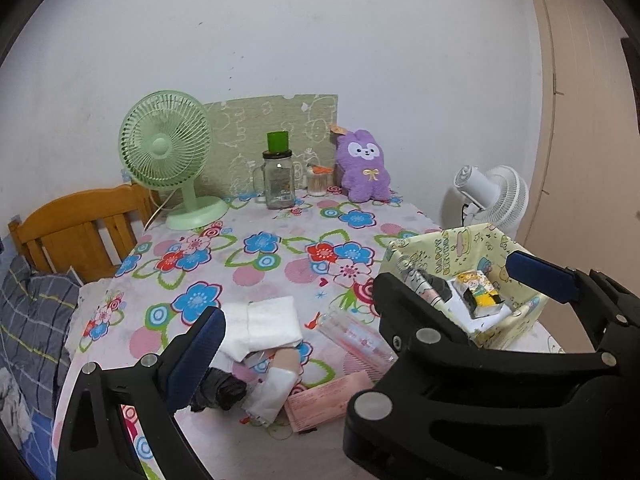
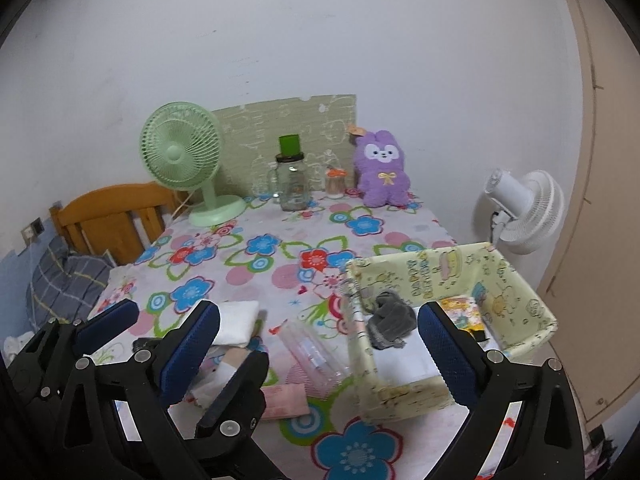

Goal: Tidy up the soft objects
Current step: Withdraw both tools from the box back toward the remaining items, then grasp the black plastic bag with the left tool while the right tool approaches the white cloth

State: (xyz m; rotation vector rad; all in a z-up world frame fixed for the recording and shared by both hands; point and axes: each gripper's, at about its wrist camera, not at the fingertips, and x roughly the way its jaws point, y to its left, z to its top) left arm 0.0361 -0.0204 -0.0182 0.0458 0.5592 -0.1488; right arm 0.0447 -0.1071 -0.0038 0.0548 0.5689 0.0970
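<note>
Mid-sort, by the look of it. Both grippers spread wide and empty, hovering over the near edge of the table (image 1: 280, 248).

Left gripper (image 1: 360, 292): pads apart, nothing pinched, aimed between the pile and the box (image 1: 516, 320). Right gripper (image 2: 320, 332): spread as well, straddling the box's near left corner.

Box at right, partly filled: grey cloth (image 2: 390, 320) draped over white sheets, yellow pack (image 1: 482, 292) at the back.

Still loose on the table, left of the box: folded white towel (image 1: 272, 320), dark bundle (image 1: 222, 390) near the left pad, small white-pink wrapped piece (image 1: 276, 384), clear tube (image 1: 352, 336), pink packet (image 1: 332, 396).

Probable next step: pick from the pile, towel or dark bundle closest. Calls for lowering the left gripper, closing on a fold, lifting clear of the tube, then carrying right over the box rim. Risk: snagging the tablecloth along with the fabric.

Plush (image 1: 364, 168) at the far edge, well apart, untouched.
</note>
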